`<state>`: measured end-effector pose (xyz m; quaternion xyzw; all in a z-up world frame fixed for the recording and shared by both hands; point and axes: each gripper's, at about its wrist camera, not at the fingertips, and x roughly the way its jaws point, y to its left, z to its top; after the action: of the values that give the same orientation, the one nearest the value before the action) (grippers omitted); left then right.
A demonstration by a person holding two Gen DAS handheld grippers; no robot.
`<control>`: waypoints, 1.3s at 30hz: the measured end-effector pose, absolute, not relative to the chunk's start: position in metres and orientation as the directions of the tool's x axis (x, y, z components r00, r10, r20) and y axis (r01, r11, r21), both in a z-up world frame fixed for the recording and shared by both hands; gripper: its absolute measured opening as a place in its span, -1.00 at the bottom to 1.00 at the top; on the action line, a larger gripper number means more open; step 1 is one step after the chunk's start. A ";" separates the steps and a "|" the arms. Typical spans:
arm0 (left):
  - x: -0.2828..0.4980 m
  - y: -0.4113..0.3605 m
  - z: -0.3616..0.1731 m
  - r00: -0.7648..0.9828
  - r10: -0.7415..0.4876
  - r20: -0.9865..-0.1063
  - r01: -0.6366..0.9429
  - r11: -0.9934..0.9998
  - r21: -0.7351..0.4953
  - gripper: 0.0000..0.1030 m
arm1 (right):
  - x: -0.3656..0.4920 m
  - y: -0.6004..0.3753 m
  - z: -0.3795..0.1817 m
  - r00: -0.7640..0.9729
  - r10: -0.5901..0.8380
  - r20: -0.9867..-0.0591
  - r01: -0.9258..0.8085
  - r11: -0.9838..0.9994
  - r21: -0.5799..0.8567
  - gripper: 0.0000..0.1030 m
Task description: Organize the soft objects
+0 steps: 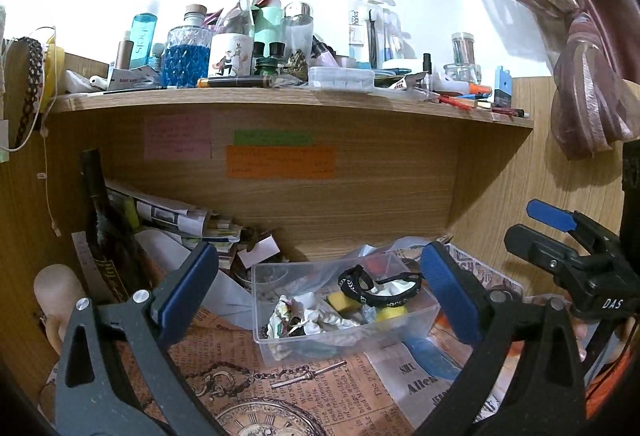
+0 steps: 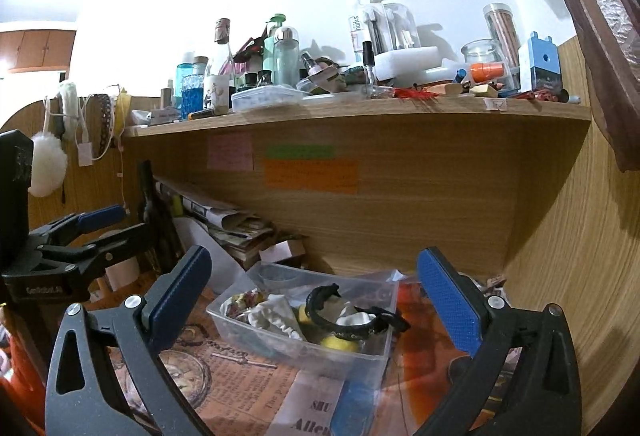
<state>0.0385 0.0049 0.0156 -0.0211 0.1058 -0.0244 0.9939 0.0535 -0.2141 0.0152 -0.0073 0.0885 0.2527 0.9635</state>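
A clear plastic box (image 1: 280, 346) (image 2: 240, 330) stands on the newspaper-print desk cover under the shelf. It holds a crumpled white cloth (image 1: 316, 318) (image 2: 276, 314), yellow sponges (image 1: 394, 312) (image 2: 340, 343) and a black strap (image 1: 378, 286) (image 2: 348, 312). My left gripper (image 1: 320, 294) is open and empty, its blue pads either side of the box from in front. My right gripper (image 2: 316, 296) is open and empty, also in front of the box. Each gripper shows at the edge of the other's view: the right one (image 1: 560, 232) and the left one (image 2: 84, 232).
A wooden shelf (image 1: 280, 101) (image 2: 360, 115) above carries several bottles, jars and pens. Folded newspapers (image 1: 180, 220) (image 2: 224, 220) and a dark bottle (image 1: 108, 236) lean at the back left. A curtain (image 1: 580, 83) hangs at the right. A wooden side wall (image 2: 580, 236) closes the right.
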 end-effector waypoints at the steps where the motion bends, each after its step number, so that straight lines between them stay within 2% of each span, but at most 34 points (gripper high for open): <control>1: 0.038 0.005 0.016 0.977 -0.053 -0.209 0.044 0.998 -0.047 1.00 | 0.053 -0.214 0.015 0.857 0.486 -0.175 -0.488 0.872 0.030 1.00; 39: 0.040 0.002 0.015 0.977 -0.049 -0.207 0.040 0.998 -0.049 1.00 | 0.055 -0.214 0.014 0.852 0.492 -0.177 -0.493 0.869 0.038 1.00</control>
<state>0.0398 0.0019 0.0146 -0.0221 0.1046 -0.0225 0.9940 0.0550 -0.2144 0.0137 -0.0044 0.0910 0.2560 0.9624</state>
